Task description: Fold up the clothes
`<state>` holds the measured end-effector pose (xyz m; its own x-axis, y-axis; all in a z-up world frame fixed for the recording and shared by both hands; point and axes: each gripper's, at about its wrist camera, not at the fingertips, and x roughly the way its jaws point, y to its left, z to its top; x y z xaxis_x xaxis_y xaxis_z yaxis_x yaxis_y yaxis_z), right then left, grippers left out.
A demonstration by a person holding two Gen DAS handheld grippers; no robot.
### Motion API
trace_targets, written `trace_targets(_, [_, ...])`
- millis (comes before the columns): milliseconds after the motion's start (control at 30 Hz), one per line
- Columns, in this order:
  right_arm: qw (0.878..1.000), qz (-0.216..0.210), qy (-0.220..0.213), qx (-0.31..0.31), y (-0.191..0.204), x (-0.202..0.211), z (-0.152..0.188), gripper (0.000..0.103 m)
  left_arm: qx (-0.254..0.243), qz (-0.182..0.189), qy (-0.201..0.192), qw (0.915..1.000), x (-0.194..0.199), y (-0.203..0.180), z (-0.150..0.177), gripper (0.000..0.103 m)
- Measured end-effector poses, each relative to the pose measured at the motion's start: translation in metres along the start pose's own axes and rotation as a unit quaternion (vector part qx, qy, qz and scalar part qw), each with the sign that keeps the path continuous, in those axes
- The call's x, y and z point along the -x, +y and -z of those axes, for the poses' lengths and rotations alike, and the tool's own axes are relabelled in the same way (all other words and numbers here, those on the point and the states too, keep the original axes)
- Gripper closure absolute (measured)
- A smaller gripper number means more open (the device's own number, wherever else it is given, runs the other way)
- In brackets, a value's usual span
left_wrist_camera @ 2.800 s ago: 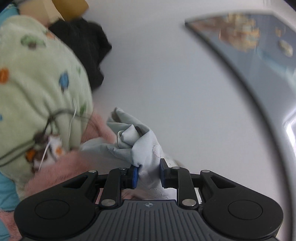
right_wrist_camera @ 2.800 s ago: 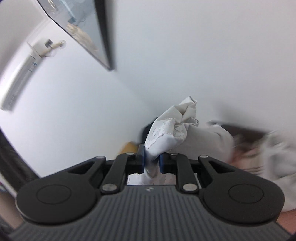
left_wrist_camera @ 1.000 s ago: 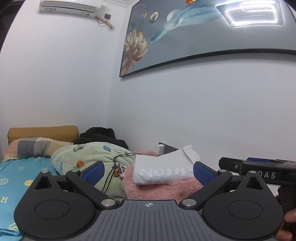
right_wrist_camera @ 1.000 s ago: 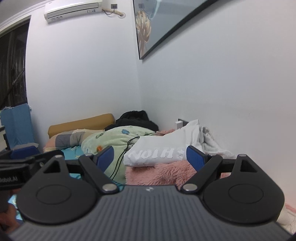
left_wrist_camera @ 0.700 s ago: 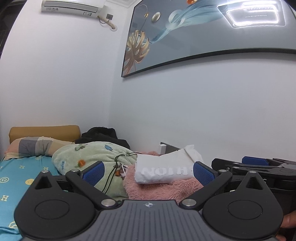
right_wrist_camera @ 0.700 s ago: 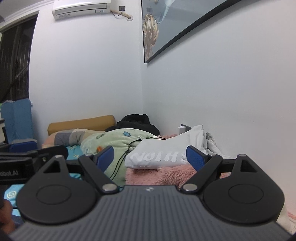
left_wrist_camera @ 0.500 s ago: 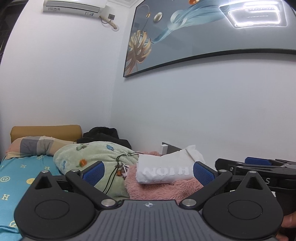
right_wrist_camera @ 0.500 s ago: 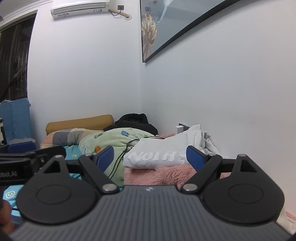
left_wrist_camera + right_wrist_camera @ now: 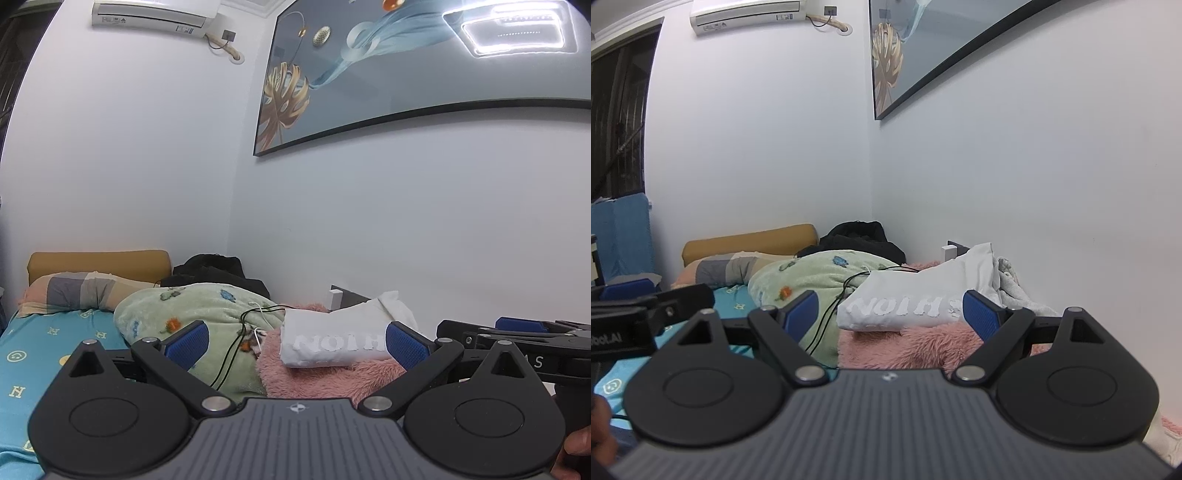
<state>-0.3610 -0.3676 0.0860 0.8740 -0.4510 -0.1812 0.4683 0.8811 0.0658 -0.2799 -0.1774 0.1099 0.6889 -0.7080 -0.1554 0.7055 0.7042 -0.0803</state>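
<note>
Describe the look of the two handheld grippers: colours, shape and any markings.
Both are alike. The left gripper and the right gripper have a dark grey ribbed body bearing a small round emblem, two black round lobes, black linkage arms with silver pivot pins, and textured blue pads on the fingers. Seen side-on from the other camera, each body carries white lettering, only partly readable.

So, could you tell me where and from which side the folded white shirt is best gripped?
Probably at the near folded edge of the folded white shirt, coming in level from the front. It lies flat on the pink fleece blanket, its long edge facing both open grippers; the black cable at its left end is best avoided.
</note>
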Motion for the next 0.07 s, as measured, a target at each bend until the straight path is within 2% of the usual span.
trace_targets(67, [1.000, 0.001, 0.001, 0.000, 0.0002, -0.0005, 0.0005, 0.016, 0.001, 0.000, 0.002, 1.0000, -0.0001, 0.0004, 0.0004, 0.000])
